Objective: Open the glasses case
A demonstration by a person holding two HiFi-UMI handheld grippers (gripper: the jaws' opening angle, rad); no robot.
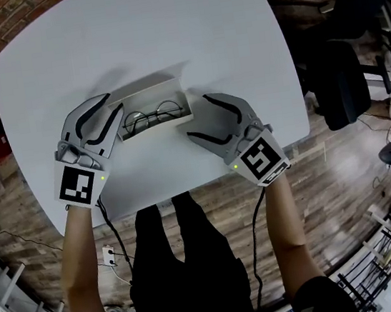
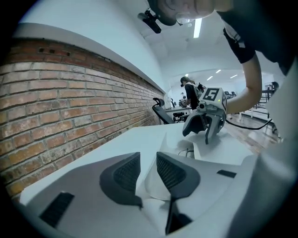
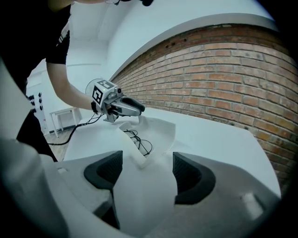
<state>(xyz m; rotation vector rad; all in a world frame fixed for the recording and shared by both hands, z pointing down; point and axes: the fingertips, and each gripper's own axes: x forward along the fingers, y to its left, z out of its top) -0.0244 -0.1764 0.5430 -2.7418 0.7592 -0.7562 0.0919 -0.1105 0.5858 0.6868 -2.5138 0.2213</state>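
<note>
White bench (image 1: 239, 52), seen steeply from above; wood floor shows past its 6 o'clock edge, where the person stands. Nearest, two forearms reach over that edge, one tool in each hand.

Left tool (image 1: 116, 101): at the 9 o'clock end of the case (image 1: 157, 127), pointing toward 2 o'clock. Its jaws stand partly apart. Its own view shows a white corner of the case in the gap, with neither pad pressing on it, so it holds nothing.

Right tool (image 1: 197, 117): at the 3 o'clock end of the case, pointing toward 10 o'clock. Its jaws are spread wide. That end of the case lies between and just ahead of them, and no pad bears on it.

Case: flat on the bench between the tools, long axis running roughly from 8 to 2 o'clock. Its lid (image 1: 145, 92) stands raised along the 12 o'clock side, and glasses (image 1: 150, 116) lie in the tray. The opening therefore appears done.

Governing relation: each tool lies off one end of the long axis, and the left is the closer, straddling a corner. Any withdrawal would probably best run outward along that axis, since a push toward 12 o'clock could meet the lid.

Beyond the lid lies bare bench, then a brick wall (image 2: 70, 102) at 12 o'clock. Chairs (image 1: 343, 73) stand at 3 o'clock.
</note>
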